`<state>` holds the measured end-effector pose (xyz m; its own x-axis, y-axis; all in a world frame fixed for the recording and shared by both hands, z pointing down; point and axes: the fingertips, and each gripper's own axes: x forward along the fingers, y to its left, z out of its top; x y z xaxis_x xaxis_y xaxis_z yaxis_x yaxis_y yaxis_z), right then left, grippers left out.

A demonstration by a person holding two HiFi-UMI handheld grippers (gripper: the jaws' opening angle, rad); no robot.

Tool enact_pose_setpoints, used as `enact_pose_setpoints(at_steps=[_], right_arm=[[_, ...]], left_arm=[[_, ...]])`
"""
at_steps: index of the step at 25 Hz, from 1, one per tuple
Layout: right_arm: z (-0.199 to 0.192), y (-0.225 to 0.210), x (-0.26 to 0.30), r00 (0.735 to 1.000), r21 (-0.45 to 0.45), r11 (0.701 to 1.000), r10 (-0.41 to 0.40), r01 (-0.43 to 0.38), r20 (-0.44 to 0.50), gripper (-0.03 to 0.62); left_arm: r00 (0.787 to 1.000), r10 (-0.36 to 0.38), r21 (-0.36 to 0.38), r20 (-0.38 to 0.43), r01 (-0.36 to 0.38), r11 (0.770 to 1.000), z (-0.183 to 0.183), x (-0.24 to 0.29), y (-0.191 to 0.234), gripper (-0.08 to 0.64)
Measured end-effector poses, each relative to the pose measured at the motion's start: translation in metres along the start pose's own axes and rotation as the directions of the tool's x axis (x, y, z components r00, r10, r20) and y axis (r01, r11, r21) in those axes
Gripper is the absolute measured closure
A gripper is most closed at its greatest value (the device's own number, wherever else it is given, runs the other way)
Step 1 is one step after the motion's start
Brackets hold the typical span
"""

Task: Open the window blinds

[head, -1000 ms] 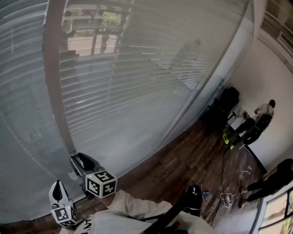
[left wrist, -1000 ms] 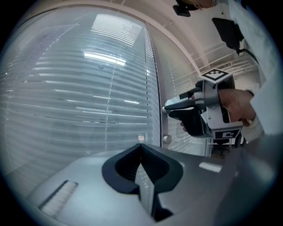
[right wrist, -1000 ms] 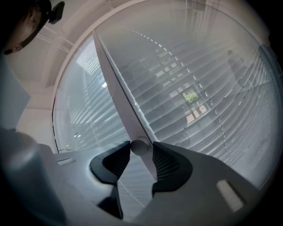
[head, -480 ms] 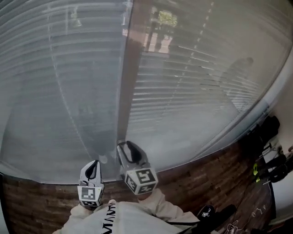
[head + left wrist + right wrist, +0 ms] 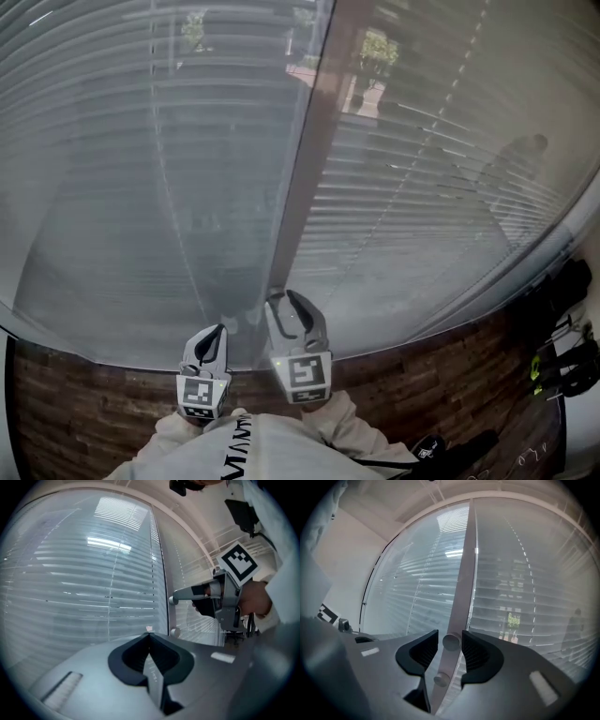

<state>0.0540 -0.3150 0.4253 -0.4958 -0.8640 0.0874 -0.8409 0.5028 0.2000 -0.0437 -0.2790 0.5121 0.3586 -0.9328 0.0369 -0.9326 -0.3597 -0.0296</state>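
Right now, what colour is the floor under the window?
The floor is dark brown wood planks; the head view shows it best.

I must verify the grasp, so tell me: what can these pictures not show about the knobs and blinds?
Right gripper view: whether the right gripper touches the upper knob; gap too small.
Head view: the post's foot, hidden by that gripper.
Head view: a tilt cord on the blinds; lines too thin.

The blinds (image 5: 169, 169) run past every edge. Through them, a tree (image 5: 378, 45) shows only as a haze. Dark things (image 5: 570, 361) on the floor (image 5: 84, 412) are cut off at the right edge and too small to name. Whether the right gripper (image 5: 450, 638) presses the knob (image 5: 451, 643) between its jaws is unclear.
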Motion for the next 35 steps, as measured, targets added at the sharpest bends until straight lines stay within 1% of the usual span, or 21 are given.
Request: enact_pose_setpoints(at_steps=[4,8,10,13,16,21,23,26,28,31,35], right_arm=[[0.0,0.002,0.001,1.0,-0.126,0.992,-0.013,0.011,-0.012,0.451],[0.001,0.004,0.003,1.0,-0.25,0.968,-0.025,0.02,-0.016,0.451],[0.001,0.004,0.003,0.999,-0.312,0.95,-0.032,0.02,-0.032,0.451],[-0.004,0.005,0.005,0.998,-0.415,0.91,-0.04,0.014,-0.053,0.451],[-0.007,0.006,0.007,0.996,-0.511,0.86,-0.049,0.005,-0.071,0.451],[-0.01,0.009,0.01,0.994,-0.638,0.77,-0.074,0.004,-0.084,0.453],[-0.011,0.011,0.011,0.993,-0.666,0.746,-0.077,-0.001,-0.087,0.455],[-0.012,0.012,0.013,0.993,-0.679,0.734,-0.077,-0.005,-0.091,0.46],[-0.012,0.012,0.013,0.993,-0.683,0.731,-0.078,-0.002,-0.087,0.466],[-0.011,0.011,0.013,0.994,-0.664,0.748,-0.068,-0.005,-0.084,0.477],[-0.011,0.012,0.013,0.994,-0.657,0.754,-0.069,0.0,-0.079,0.479]], left_arm=[[1.0,0.0,0.002,-0.002,0.0,1.0,0.0,-0.001,0.0,0.56],[1.0,0.002,0.002,-0.006,-0.002,1.0,-0.001,-0.001,0.0,0.56],[1.0,0.002,0.003,-0.007,-0.002,1.0,-0.002,0.0,0.0,0.56],[1.0,0.001,0.001,-0.007,-0.001,1.0,-0.002,0.0,-0.001,0.56],[1.0,0.0,-0.002,-0.006,0.0,1.0,-0.003,0.001,-0.001,0.56],[1.0,-0.002,-0.004,-0.007,0.002,1.0,-0.003,0.002,-0.003,0.56],[1.0,0.0,-0.004,-0.007,0.0,1.0,-0.003,0.002,-0.002,0.56],[1.0,0.002,-0.004,-0.009,-0.002,1.0,-0.004,0.002,-0.001,0.56],[1.0,0.004,-0.004,-0.01,-0.004,1.0,-0.004,0.002,-0.001,0.56],[1.0,0.008,-0.006,-0.011,-0.008,1.0,-0.004,0.002,-0.001,0.56],[1.0,0.007,-0.009,-0.008,-0.007,1.0,-0.004,0.004,-0.001,0.56]])
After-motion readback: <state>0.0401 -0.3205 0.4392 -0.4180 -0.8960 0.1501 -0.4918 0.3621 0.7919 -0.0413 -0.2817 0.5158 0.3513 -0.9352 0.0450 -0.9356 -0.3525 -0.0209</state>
